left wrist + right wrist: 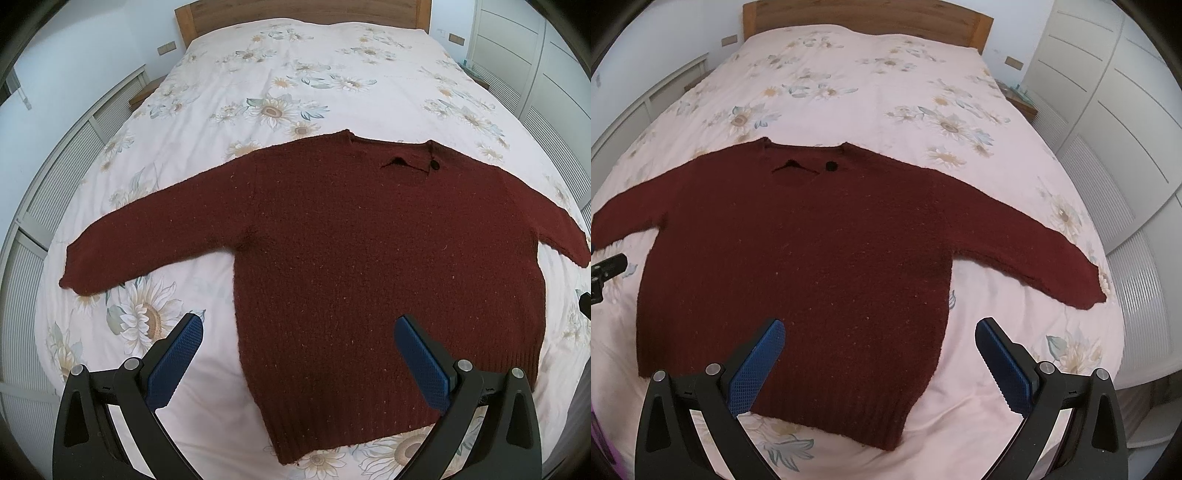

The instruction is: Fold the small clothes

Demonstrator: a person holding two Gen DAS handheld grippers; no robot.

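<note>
A dark red knitted sweater (369, 258) lies flat on the bed, face up, both sleeves spread out to the sides, its hem nearest me. It also shows in the right wrist view (812, 266). My left gripper (299, 328) is open and empty, held above the sweater's lower left part. My right gripper (879, 332) is open and empty, held above the lower right part. A black button (832, 167) sits at the neckline.
The bed carries a pale pink floral cover (280, 74) and a wooden headboard (303, 11). White louvred cupboards (1108, 129) stand on the right, a low white unit (74, 155) on the left. Part of the left gripper (605, 269) shows at the left edge.
</note>
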